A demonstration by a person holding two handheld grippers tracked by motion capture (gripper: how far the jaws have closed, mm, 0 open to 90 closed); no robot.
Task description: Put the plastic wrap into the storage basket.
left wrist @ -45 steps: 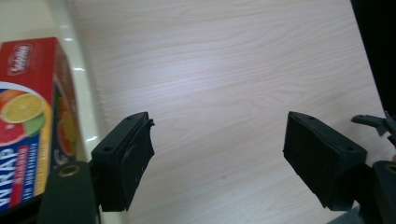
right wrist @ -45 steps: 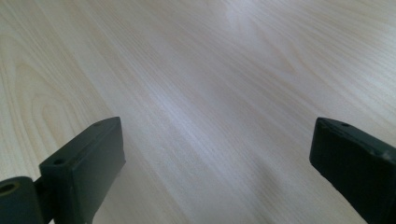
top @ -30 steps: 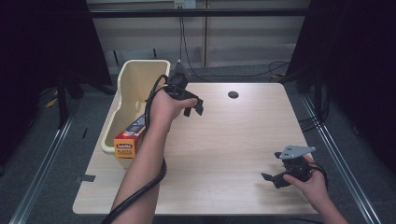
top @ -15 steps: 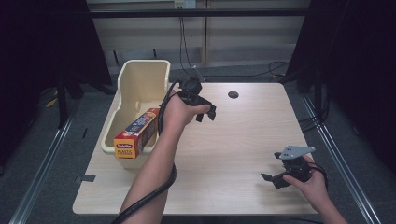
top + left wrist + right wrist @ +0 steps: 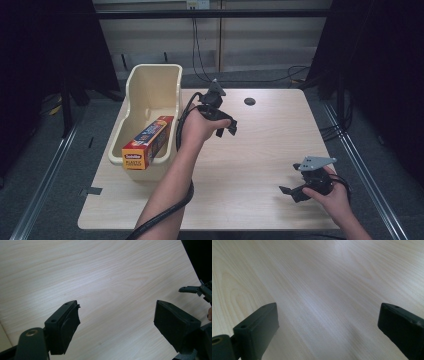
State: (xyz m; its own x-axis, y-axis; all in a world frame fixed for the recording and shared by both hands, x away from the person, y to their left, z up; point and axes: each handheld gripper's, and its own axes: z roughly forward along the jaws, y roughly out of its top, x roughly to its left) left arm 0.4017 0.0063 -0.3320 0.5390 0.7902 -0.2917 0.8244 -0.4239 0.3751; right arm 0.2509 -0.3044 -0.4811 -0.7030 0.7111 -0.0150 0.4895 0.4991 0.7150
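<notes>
My left gripper (image 5: 226,127) hangs over the table's middle, just right of the cream bin (image 5: 150,82), pointing down toward the front right. In the left gripper view its jaws (image 5: 117,312) stand open with bare wood between them. An orange and yellow box (image 5: 147,142) lies in the bin, its near end resting over the front rim. My right gripper (image 5: 294,192) sits low at the table's front right, held in a hand. Its jaws (image 5: 328,315) are wide open over bare tabletop.
The light wooden table (image 5: 260,150) has a round dark cable hole (image 5: 249,101) near its far edge. Black cables trail from both grippers. The other gripper (image 5: 197,288) shows at the right edge of the left gripper view. Dark floor and rails flank the table.
My left hand has moved from over the bin to the right, out over the table, and sunk a little. The box stays in the bin. The right hand has kept still.
</notes>
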